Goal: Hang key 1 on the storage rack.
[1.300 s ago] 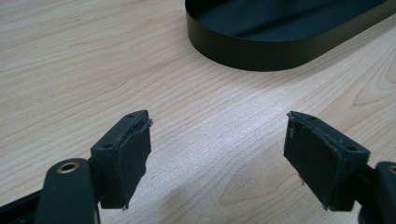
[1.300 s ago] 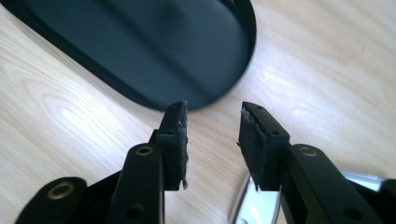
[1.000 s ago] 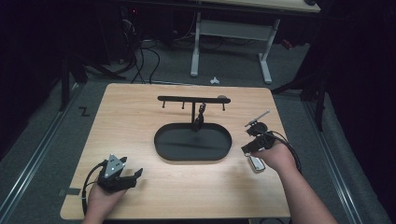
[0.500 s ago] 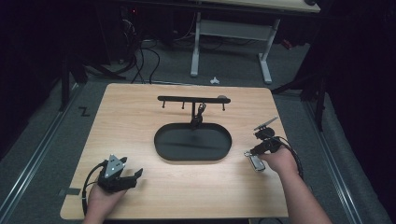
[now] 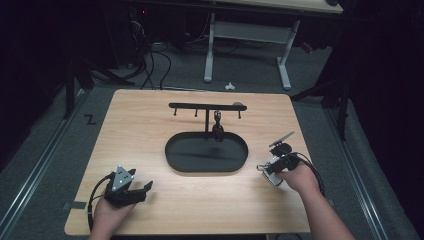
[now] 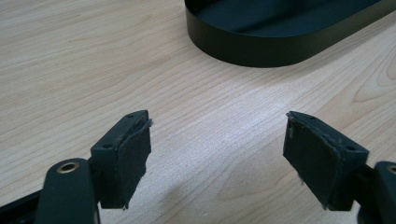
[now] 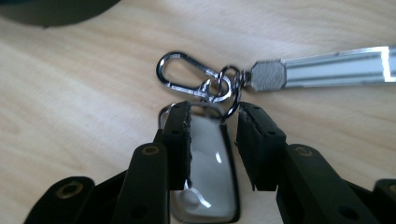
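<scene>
A grey key fob lies on the wooden table, joined by a ring to a silver clasp and a flat grey strap. My right gripper is shut on the key fob's top end, one jaw on each side, just right of the black oval tray. In the high view the strap points away from the right gripper. My left gripper stands open with nothing between its jaws, low over bare wood. It sits near the table's front left.
A black bar with hooks stands on a post behind the tray, and a small dark item hangs from it. The tray rim is ahead of the left gripper. Dark floor, cables and a desk frame lie beyond the table.
The right hand has drawn back toward the table's front right, and the strap and fob have shifted with it. The left gripper has stayed still.
</scene>
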Motion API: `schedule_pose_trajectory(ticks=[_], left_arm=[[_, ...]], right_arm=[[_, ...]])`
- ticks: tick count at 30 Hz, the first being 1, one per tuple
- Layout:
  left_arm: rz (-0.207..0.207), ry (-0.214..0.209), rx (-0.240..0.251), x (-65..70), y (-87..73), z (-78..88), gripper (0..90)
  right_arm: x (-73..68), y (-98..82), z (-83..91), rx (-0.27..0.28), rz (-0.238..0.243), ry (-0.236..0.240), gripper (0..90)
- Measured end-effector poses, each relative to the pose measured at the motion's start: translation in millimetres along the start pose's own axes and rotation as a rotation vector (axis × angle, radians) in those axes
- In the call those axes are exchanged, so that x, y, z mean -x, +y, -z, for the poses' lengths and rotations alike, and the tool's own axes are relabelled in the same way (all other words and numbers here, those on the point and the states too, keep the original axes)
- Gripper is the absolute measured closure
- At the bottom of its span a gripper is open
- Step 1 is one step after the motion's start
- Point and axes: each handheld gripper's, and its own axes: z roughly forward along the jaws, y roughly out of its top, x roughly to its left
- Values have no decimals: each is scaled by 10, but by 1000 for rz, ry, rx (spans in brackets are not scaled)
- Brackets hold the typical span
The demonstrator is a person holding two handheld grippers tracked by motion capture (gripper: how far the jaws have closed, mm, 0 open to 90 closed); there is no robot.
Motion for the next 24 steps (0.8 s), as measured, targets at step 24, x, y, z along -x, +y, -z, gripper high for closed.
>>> schedule_pose_trajectory(ticks=[24], left_arm=[[-12, -2, 4, 10, 18, -11, 241]], right_arm=[[-288, -3, 263, 52, 82, 24, 648]])
